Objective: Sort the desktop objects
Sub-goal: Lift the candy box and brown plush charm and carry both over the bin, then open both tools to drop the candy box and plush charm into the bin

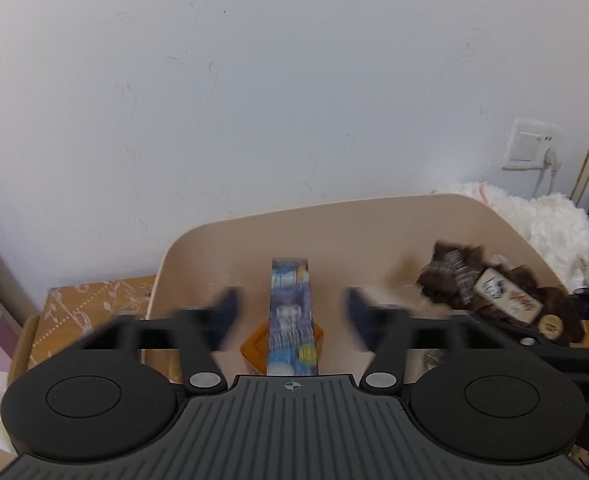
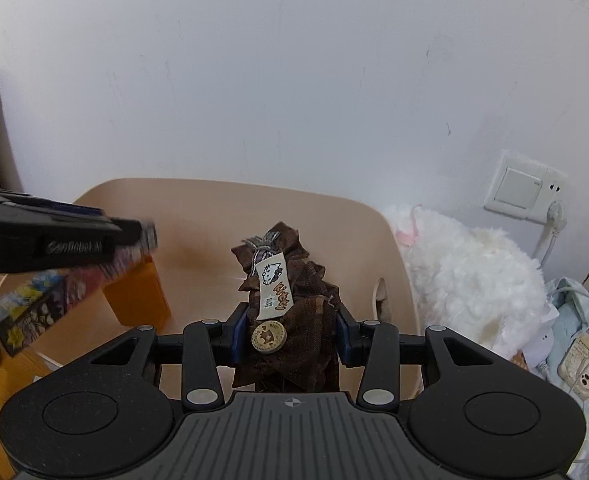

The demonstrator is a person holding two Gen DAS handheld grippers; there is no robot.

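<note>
Left gripper (image 1: 290,312) spread wide around glossy printed box (image 1: 293,312) (pads clear); right gripper (image 2: 292,334) pinching ruffled brown fabric pouch (image 2: 290,320) above beige worktop (image 2: 198,216).

Right gripper (image 2: 292,338), lower centre, clamps a brown fabric pouch (image 2: 290,312) over the beige table (image 2: 214,216). At left, the left gripper (image 2: 144,236) overlaps a printed box (image 2: 50,304) leaning on an orange block (image 2: 140,292).

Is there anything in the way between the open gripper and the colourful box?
No. The left gripper stands open with the colourful box right between its fingers, leaning on the orange block. Nothing visible lies between pads and box.
</note>
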